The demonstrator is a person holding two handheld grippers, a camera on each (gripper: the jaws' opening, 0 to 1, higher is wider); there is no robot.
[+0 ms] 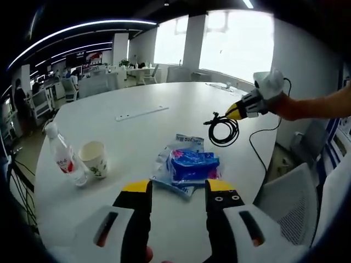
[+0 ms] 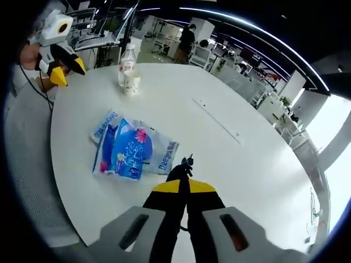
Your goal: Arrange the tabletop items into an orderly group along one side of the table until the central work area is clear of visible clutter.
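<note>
The right claw (image 2: 183, 184), pressed together, pinches the coiled black cable (image 1: 224, 130), light and floppy, lifted over the tabletop's (image 1: 164, 98) far edge. The left claw (image 1: 178, 189) hovers spread before the soft tissue packs (image 1: 189, 164); grip those mid-bundle. The left gripper view shows the cable's loops; the right gripper view shows 1 paper cup (image 2: 131, 82) touching the bottle (image 2: 126, 59).

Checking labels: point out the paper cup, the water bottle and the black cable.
paper cup (image 1: 94, 158), left gripper view, on its side wall.
water bottle (image 1: 64, 159), left gripper view, on its red label.
black cable (image 1: 224, 131), left gripper view, on the coiled loop.
</note>
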